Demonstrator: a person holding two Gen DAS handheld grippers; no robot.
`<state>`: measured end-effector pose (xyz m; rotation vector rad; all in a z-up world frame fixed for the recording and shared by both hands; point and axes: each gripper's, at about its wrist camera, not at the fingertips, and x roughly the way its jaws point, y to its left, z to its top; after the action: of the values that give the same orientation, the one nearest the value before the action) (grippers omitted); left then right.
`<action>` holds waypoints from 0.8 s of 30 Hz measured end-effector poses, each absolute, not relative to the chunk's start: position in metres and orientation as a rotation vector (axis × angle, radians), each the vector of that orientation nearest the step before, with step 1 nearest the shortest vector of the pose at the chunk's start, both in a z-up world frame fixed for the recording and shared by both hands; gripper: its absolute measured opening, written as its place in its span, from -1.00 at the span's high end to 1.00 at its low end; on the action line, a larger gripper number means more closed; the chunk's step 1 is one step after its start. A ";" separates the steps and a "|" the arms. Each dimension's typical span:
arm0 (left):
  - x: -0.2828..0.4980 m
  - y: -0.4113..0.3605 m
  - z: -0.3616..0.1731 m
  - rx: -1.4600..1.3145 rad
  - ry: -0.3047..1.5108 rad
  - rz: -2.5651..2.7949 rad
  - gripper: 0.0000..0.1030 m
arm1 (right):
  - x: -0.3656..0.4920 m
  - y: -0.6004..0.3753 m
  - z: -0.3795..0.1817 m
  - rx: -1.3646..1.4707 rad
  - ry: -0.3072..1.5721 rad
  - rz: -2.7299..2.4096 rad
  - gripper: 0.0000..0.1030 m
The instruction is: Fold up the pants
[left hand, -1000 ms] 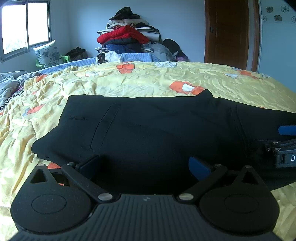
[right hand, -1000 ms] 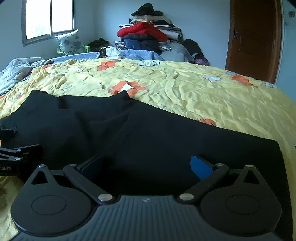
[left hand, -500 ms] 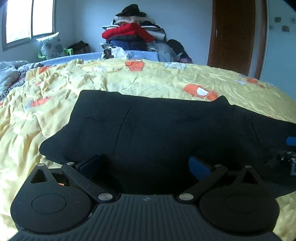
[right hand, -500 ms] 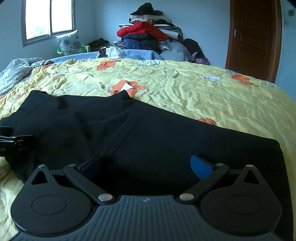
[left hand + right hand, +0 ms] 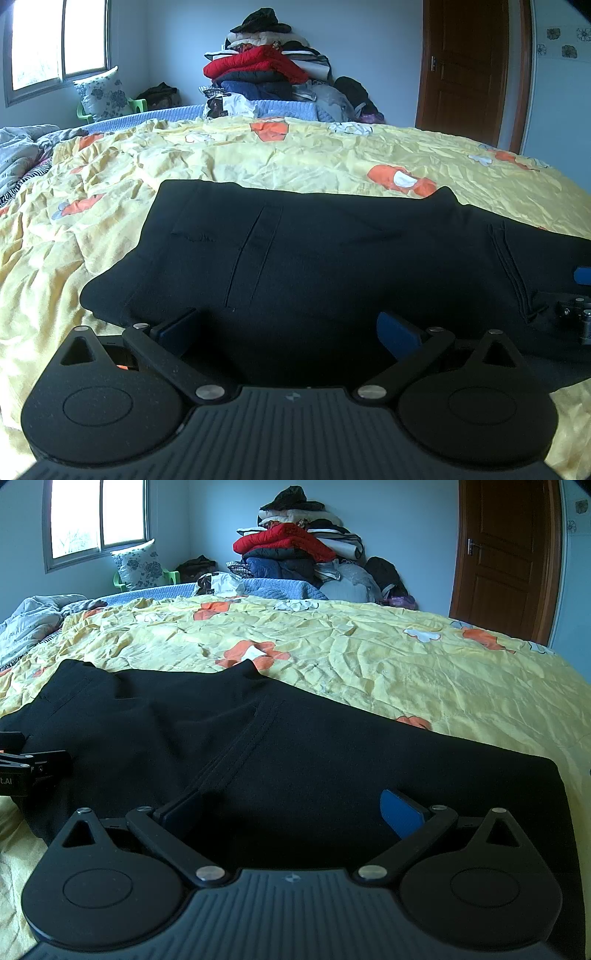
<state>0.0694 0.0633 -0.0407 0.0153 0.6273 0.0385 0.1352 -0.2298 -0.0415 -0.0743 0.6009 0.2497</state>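
**Both grippers wide over black pants on the bed — nothing gripped yet**

The pants (image 5: 314,266) lie flat across the yellow bedspread (image 5: 258,162), on its near side, already doubled leg on leg by the look of it. Taking the pants as landmark: your left gripper (image 5: 291,328) sits at the near edge by the waist end, where a welt pocket line shows; your right gripper (image 5: 291,808) sits at the near edge further toward the leg end, past the stitched seam. Each gripper has its fingers spread apart with only cloth below and between them — clamped on nothing. Whether the pads touch the fabric, you cannot tell from these views.

Handling, as a judgement: the cloth looks soft, thin and limp, light, not slippery on the crumpled bedspread. It will sag and drag if lifted from one point, so take it with both grippers at once. Pinch through all layers at the near edge — left near the waistband corner, right near the hem corner — otherwise the top layer alone peels off and the stack goes askew. The seam ridge gives the firmer bite.

Behind the pants: a pile of clothes (image 5: 266,70) at the far end of the bed, a brown door (image 5: 469,70) to its right.
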 end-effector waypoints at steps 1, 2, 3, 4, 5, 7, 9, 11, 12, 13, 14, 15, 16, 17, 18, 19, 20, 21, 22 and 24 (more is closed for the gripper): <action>0.069 0.063 -0.041 0.015 0.627 0.038 -1.00 | 0.136 -0.230 -0.042 -0.074 0.601 0.250 -1.00; 0.069 0.064 -0.041 0.015 0.628 0.038 -1.00 | 0.135 -0.230 -0.042 -0.075 0.601 0.250 -1.00; 0.069 0.064 -0.041 0.015 0.626 0.038 -1.00 | 0.135 -0.230 -0.042 -0.075 0.601 0.249 -1.00; 0.069 0.063 -0.040 0.015 0.622 0.039 -1.00 | 0.135 -0.230 -0.041 -0.075 0.601 0.249 -1.00; 0.067 0.063 -0.039 0.015 0.612 0.043 -0.99 | 0.135 -0.230 -0.041 -0.072 0.600 0.247 -1.00; 0.062 0.060 -0.030 0.019 0.597 0.039 -0.91 | 0.132 -0.232 -0.038 -0.070 0.601 0.234 -1.00; 0.060 0.056 -0.017 -0.001 0.567 -0.025 -0.92 | 0.130 -0.239 -0.031 -0.077 0.588 0.210 -1.00; 0.067 0.046 -0.004 -0.012 0.562 -0.118 -0.94 | 0.132 -0.252 -0.023 -0.075 0.576 0.164 -1.00; 0.074 0.039 0.001 -0.006 0.569 -0.162 -0.94 | 0.134 -0.262 -0.018 -0.068 0.564 0.133 -1.00; 0.083 0.029 0.004 0.003 0.584 -0.209 -0.94 | 0.136 -0.272 -0.014 -0.065 0.551 0.103 -0.99; 0.092 0.019 0.005 0.010 0.603 -0.244 -0.94 | 0.138 -0.279 -0.011 -0.072 0.547 0.079 -0.99; 0.101 0.009 0.005 0.015 0.622 -0.280 -0.90 | 0.141 -0.287 -0.010 -0.090 0.549 0.054 -0.99; 0.110 -0.002 0.005 0.018 0.631 -0.318 -0.90 | 0.143 -0.293 -0.010 -0.104 0.550 0.038 -0.94; 0.119 -0.013 0.004 0.024 0.640 -0.360 -0.89 | 0.145 -0.298 -0.011 -0.119 0.559 0.027 -0.85; 0.127 -0.024 0.002 0.035 0.650 -0.394 -0.84 | 0.148 -0.303 -0.012 -0.127 0.575 0.029 -0.81; 0.135 -0.033 -0.001 0.045 0.662 -0.419 -0.82 | 0.150 -0.306 -0.014 -0.132 0.592 0.041 -0.77; 0.145 -0.042 -0.005 0.056 0.681 -0.438 -0.80 | 0.153 -0.307 -0.018 -0.140 0.612 0.055 -0.75; 0.154 -0.048 -0.010 0.066 0.704 -0.442 -0.74 | 0.157 -0.308 -0.021 -0.154 0.634 0.065 -0.74; 0.163 -0.054 -0.015 0.074 0.731 -0.440 -0.68 | 0.162 -0.308 -0.026 -0.175 0.659 0.075 -0.74; 0.184 -0.059 -0.028 0.078 0.787 -0.423 -0.57 | 0.169 -0.310 -0.029 -0.174 0.667 0.094 -0.74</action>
<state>0.1844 -0.0589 -0.0279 0.0782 0.7871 -0.4228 0.1685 -0.3098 -0.0286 -0.1741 0.6673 0.0937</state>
